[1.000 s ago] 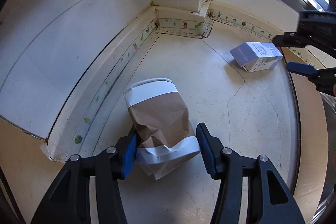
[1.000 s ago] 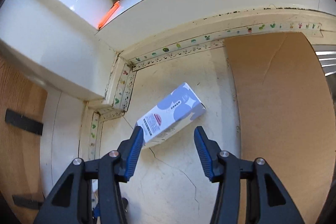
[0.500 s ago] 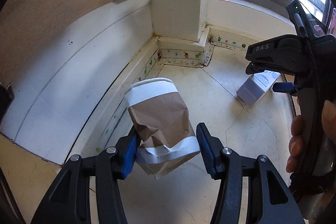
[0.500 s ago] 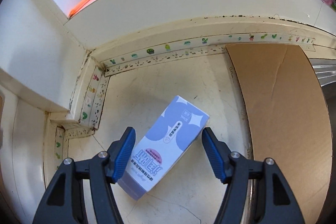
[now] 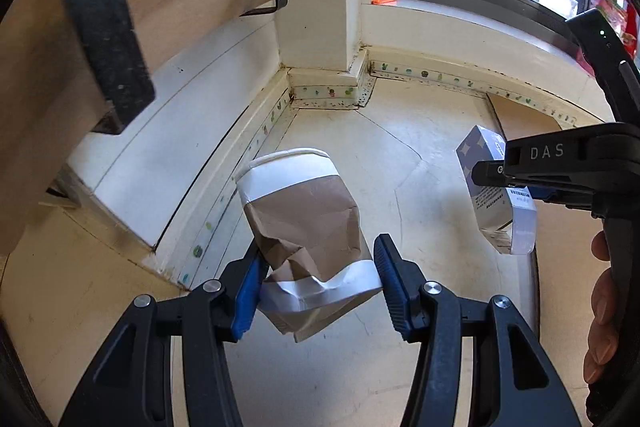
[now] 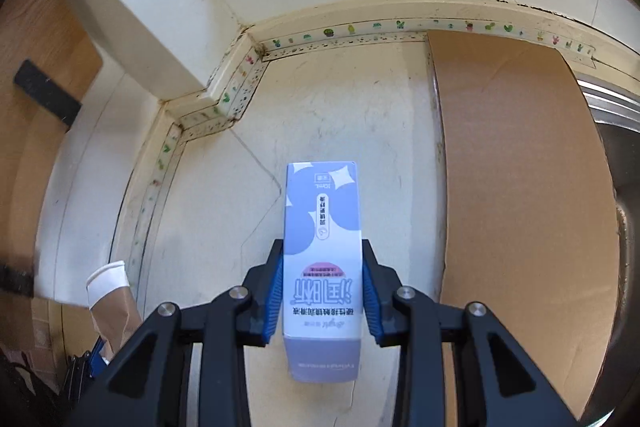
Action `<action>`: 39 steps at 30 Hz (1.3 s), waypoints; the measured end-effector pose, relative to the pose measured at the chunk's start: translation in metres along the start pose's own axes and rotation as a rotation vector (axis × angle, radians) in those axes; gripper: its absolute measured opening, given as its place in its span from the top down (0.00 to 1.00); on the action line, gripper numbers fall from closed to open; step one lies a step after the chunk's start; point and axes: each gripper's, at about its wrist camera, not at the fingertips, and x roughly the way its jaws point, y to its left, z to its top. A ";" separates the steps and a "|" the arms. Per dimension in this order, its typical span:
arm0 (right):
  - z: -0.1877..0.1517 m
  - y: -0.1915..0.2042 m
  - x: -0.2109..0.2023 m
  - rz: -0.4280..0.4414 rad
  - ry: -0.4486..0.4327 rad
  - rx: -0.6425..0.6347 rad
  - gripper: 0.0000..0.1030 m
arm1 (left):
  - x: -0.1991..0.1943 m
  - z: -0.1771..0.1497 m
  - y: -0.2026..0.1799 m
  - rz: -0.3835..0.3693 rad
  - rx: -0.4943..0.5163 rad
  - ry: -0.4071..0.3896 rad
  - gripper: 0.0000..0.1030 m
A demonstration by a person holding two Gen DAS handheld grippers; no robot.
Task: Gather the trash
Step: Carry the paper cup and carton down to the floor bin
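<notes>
The right gripper (image 6: pixel 322 287) is closing on the carton (image 6: pixel 322 251), a slim white box with lilac blobs and printed text. The carton sits squarely between the blue pads, its long axis running straight ahead along the fingers, its far end pointing toward the floor (image 6: pixel 344 107). It appears lifted clear of the floor, though the fisheye view leaves that uncertain. The left gripper (image 5: pixel 318 291), about half open, clamps the crumpled base of a brown-sleeved paper cup (image 5: pixel 308 227), whose white rim points forward and away. Off to the left gripper's right, the carton (image 5: pixel 490 195) hangs in the other tool's grip.
</notes>
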 end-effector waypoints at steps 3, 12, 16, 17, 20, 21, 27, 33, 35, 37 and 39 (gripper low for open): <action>-0.025 0.006 -0.034 0.048 -0.013 -0.020 0.67 | -0.032 -0.014 -0.001 -0.019 0.023 -0.022 0.50; -0.120 0.030 -0.119 0.148 -0.031 -0.114 0.67 | -0.136 -0.080 0.009 -0.099 0.038 -0.059 0.50; -0.168 0.037 -0.142 0.180 -0.023 -0.158 0.67 | -0.168 -0.119 0.015 -0.141 0.028 -0.045 0.50; -0.181 0.038 -0.146 0.189 -0.018 -0.170 0.67 | -0.175 -0.129 0.017 -0.150 0.027 -0.042 0.50; -0.215 0.041 -0.151 0.202 -0.012 -0.215 0.67 | -0.189 -0.165 0.019 -0.150 0.037 -0.027 0.50; -0.229 0.042 -0.152 0.203 -0.015 -0.235 0.67 | -0.194 -0.178 0.021 -0.152 0.032 -0.020 0.50; -0.300 0.039 -0.145 0.182 -0.035 -0.332 0.67 | -0.189 -0.249 0.034 -0.176 -0.050 0.053 0.50; -0.351 0.032 -0.116 0.165 -0.011 -0.359 0.67 | -0.160 -0.302 0.042 -0.146 -0.107 0.114 0.50; -0.361 0.026 -0.105 0.162 0.004 -0.337 0.67 | -0.149 -0.316 0.042 -0.145 -0.124 0.143 0.50; -0.368 0.018 -0.092 0.151 0.019 -0.308 0.67 | -0.137 -0.331 0.042 -0.157 -0.143 0.185 0.50; -0.374 0.011 -0.078 0.138 0.046 -0.286 0.67 | -0.128 -0.342 0.040 -0.162 -0.146 0.219 0.50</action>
